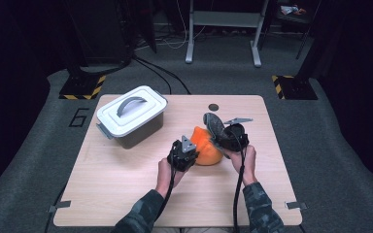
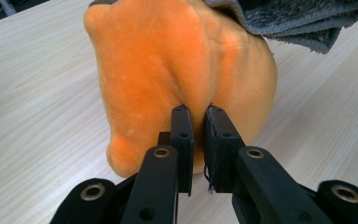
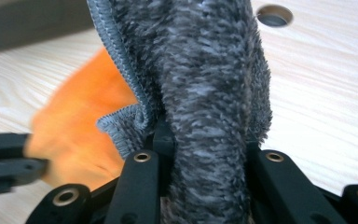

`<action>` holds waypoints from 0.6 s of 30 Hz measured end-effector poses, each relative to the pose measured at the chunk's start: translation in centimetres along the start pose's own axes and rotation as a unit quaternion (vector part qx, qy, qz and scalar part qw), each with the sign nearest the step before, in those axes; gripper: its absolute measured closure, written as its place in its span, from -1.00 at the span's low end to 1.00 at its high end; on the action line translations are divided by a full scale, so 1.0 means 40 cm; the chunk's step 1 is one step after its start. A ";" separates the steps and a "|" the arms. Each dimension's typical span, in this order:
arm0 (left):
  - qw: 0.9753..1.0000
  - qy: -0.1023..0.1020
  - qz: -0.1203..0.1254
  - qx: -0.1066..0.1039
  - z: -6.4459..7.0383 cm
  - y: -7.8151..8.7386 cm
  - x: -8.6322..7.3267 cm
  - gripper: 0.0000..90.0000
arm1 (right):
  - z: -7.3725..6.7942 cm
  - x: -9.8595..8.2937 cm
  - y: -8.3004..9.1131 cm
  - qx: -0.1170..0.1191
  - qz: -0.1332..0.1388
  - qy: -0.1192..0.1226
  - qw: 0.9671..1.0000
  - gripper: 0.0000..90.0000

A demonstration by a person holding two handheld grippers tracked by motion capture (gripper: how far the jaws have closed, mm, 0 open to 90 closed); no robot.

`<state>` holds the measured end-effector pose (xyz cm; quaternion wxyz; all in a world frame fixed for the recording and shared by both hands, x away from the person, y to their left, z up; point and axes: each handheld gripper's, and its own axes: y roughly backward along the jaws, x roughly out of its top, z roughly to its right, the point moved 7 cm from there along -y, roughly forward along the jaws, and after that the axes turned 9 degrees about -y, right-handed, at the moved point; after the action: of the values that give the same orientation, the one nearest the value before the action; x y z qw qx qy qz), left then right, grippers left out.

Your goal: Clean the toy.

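On the wooden table (image 1: 126, 194), mid-frame, the left gripper (image 2: 199, 112) pinches a fold of the orange cloth (image 2: 168, 60). The right gripper (image 3: 205, 135) squeezes the grey cloth (image 3: 209, 70). A hard pull could make that small fold slip out.

Evenly lit table (image 1: 126, 194) under overhead light, dark surroundings; soft shadows, blurred left edge in right gripper view.

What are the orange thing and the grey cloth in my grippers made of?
Orange item: soft velvety plush, short even nap that dents where the left gripper pinches it. Grey cloth: shaggy microfibre or terry by its look, long loose pile, stitched hem, held in the right gripper.
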<state>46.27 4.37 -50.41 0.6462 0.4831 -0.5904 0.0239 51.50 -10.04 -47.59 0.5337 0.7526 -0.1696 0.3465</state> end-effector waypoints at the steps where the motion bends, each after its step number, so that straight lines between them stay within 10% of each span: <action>1: 1.000 0.000 0.000 0.000 0.001 0.000 0.000 0.84 | 0.008 -0.006 -0.003 -0.004 -0.002 -0.001 1.000 0.57; 18: 1.000 0.004 0.000 0.001 0.002 -0.001 -0.008 0.82 | 0.121 -0.112 -0.086 -0.030 -0.072 -0.063 0.995 0.57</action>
<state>46.13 4.46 -50.72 0.6480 0.4836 -0.5879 0.0267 52.16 -13.72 -54.02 0.5681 0.7668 -0.1582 0.2536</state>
